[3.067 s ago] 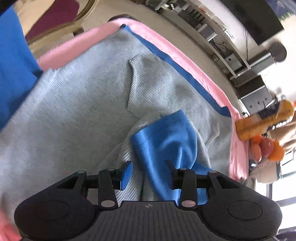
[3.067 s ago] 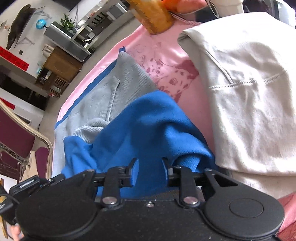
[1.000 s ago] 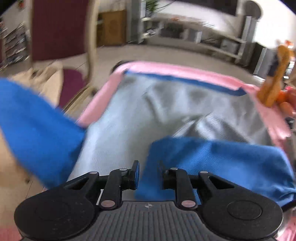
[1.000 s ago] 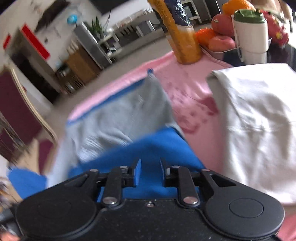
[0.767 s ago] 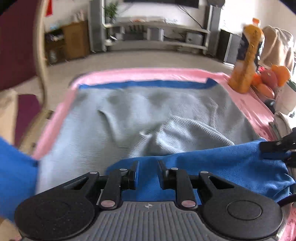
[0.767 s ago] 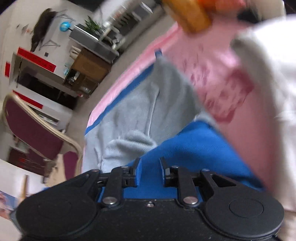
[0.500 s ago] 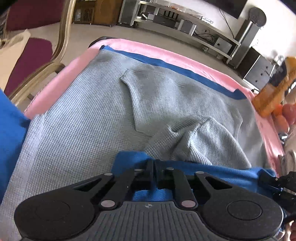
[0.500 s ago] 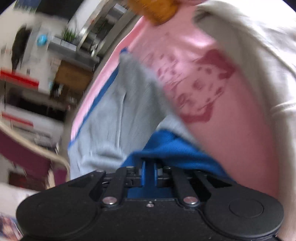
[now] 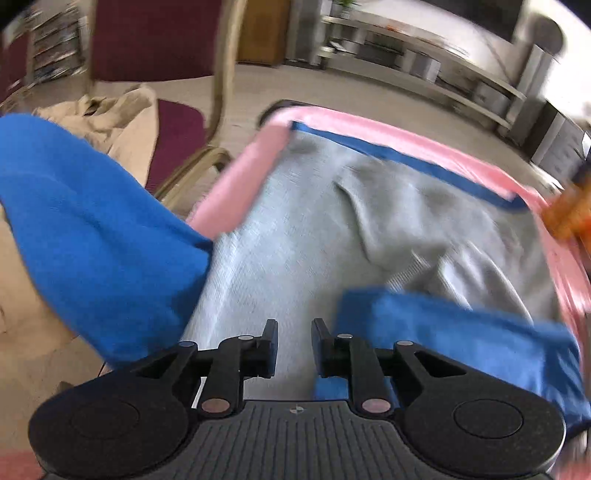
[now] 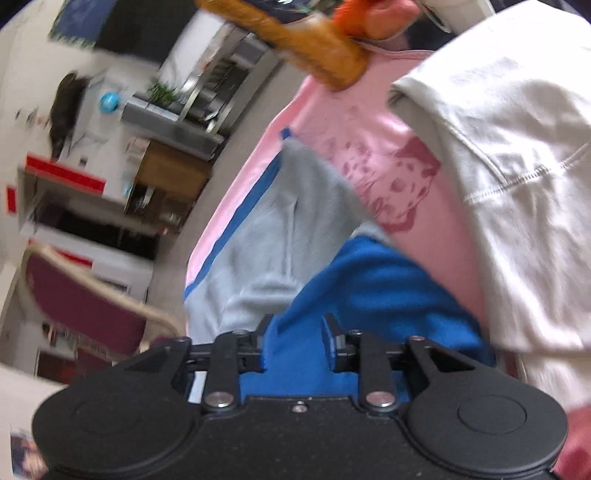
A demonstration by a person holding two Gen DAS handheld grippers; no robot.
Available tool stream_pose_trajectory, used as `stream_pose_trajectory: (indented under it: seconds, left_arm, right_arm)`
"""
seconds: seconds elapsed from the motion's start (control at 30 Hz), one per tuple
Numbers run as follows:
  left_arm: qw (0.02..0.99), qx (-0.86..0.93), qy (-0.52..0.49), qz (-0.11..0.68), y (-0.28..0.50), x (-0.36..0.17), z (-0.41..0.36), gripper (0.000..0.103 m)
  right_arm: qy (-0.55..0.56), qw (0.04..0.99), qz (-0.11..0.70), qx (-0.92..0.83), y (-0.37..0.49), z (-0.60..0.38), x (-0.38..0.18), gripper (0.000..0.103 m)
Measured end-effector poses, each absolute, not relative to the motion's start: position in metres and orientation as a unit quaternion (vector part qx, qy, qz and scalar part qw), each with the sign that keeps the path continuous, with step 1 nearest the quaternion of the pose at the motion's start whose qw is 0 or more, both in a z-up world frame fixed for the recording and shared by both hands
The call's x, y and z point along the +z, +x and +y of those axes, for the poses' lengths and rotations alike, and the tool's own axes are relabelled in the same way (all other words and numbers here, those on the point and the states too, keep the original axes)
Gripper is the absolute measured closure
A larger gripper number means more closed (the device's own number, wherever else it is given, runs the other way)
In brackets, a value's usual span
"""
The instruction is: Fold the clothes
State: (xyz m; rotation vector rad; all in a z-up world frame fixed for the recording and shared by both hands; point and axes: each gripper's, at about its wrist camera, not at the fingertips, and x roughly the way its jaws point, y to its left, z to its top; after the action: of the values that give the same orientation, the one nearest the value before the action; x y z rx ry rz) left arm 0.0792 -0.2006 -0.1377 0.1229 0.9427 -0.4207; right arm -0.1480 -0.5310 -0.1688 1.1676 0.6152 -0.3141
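Observation:
A grey knit garment (image 9: 332, 229) with a blue hem (image 9: 406, 155) lies spread on the pink-covered table (image 9: 240, 184). Its blue sleeve (image 9: 461, 339) lies folded across the near right part. The other blue sleeve (image 9: 92, 229) hangs off the table's left side. My left gripper (image 9: 294, 343) is open and empty over the grey cloth, just left of the folded sleeve. In the right wrist view, my right gripper (image 10: 294, 339) is open with the blue sleeve (image 10: 369, 295) lying between its jaws, over the grey garment (image 10: 277, 229).
A folded cream garment (image 10: 517, 184) lies on the pink cloth (image 10: 388, 147) at the right. An orange bottle (image 10: 306, 48) and fruit (image 10: 373, 14) stand at the far end. A maroon chair (image 9: 155, 55) with beige clothing (image 9: 122, 118) stands left of the table.
Both grippers have opened and let go of the blue sleeve, which now lies across the garment. My left gripper has shifted left, off the sleeve.

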Motion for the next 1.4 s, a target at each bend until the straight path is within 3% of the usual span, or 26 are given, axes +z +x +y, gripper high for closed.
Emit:
stream_pose_trajectory:
  seconds: [0.37, 0.53, 0.6, 0.67, 0.8, 0.9, 1.13, 1.4]
  left_arm:
    - [0.868, -0.261, 0.107, 0.409, 0.046, -0.169, -0.226, 0.084]
    - [0.857, -0.261, 0.127, 0.426, 0.051, -0.186, -0.236, 0.084]
    - [0.857, -0.249, 0.153, 0.424, 0.051, -0.192, -0.239, 0.074]
    - [0.857, -0.246, 0.159, 0.424, 0.050, -0.191, -0.238, 0.074]
    - [0.855, -0.236, 0.149, 0.437, 0.050, -0.184, -0.226, 0.076]
    - [0.858, -0.226, 0.122, 0.445, 0.052, -0.164, -0.202, 0.076]
    - [0.877, -0.213, -0.031, 0.430, 0.085, -0.098, -0.098, 0.073]
    - [0.905, -0.124, -0.219, 0.343, 0.162, -0.062, 0.051, 0.074]
  right_arm:
    - [0.412, 0.813, 0.378, -0.162, -0.128, -0.487, -0.183, 0.076]
    - [0.364, 0.823, 0.410, -0.150, -0.118, -0.473, -0.187, 0.076]
    - [0.347, 0.819, 0.428, -0.162, -0.116, -0.471, -0.193, 0.079]
    - [0.335, 0.819, 0.434, -0.170, -0.117, -0.469, -0.194, 0.087]
    - [0.339, 0.817, 0.428, -0.185, -0.126, -0.464, -0.184, 0.085]
    - [0.348, 0.832, 0.396, -0.175, -0.134, -0.456, -0.158, 0.081]
    - [0.371, 0.857, 0.330, -0.140, -0.117, -0.428, -0.087, 0.052]
    - [0.422, 0.875, 0.227, -0.061, -0.046, -0.379, -0.041, 0.051]
